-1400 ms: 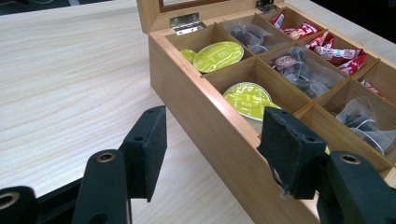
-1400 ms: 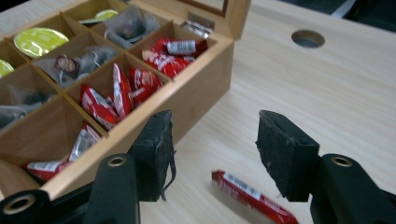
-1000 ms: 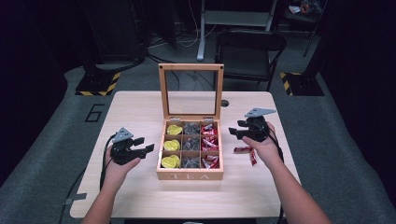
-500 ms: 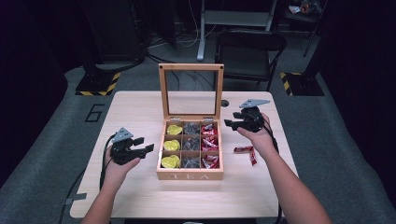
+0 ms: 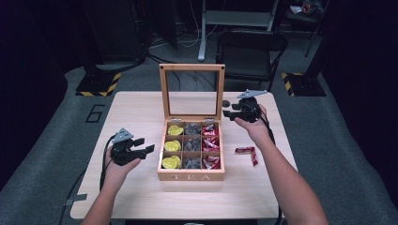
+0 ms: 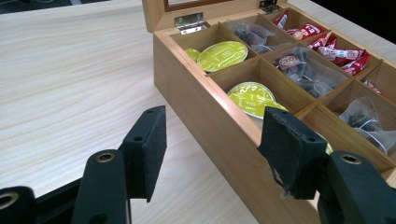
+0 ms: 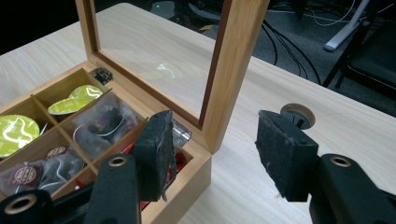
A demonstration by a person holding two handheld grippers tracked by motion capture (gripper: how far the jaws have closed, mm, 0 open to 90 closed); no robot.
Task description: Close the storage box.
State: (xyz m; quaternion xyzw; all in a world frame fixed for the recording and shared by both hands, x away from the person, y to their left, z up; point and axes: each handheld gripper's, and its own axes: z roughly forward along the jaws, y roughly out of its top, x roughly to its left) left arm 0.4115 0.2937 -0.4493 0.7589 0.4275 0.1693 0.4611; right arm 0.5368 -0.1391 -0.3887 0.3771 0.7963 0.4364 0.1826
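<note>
A wooden tea box (image 5: 190, 177) stands mid-table with its glass lid (image 5: 191, 68) upright. Its left column holds yellow-green capsules (image 5: 171, 145), the middle clear tea bags (image 5: 191, 145), the right red packets (image 5: 211, 143). Two loose red packets (image 5: 247, 152) lie on the table right of the box. My left gripper (image 5: 146, 145) hovers just left of the box, open and empty; in the left gripper view its jaws (image 6: 212, 135) frame the box's side wall (image 6: 205, 116). My right gripper (image 5: 228, 112) is open and empty beside the lid's right edge; the lid frame (image 7: 233, 56) rises just beyond its jaws (image 7: 212, 140).
The light wooden table (image 5: 141, 108) has a round cable hole (image 5: 226, 103) behind the box's right corner. A dark chair (image 5: 251, 47) stands behind the table's far edge. A black cable (image 5: 104, 159) trails from the left gripper toward the front edge.
My right gripper has moved from near the loose red packets back and leftward to the lid's right edge. The left gripper and the box have stayed put.
</note>
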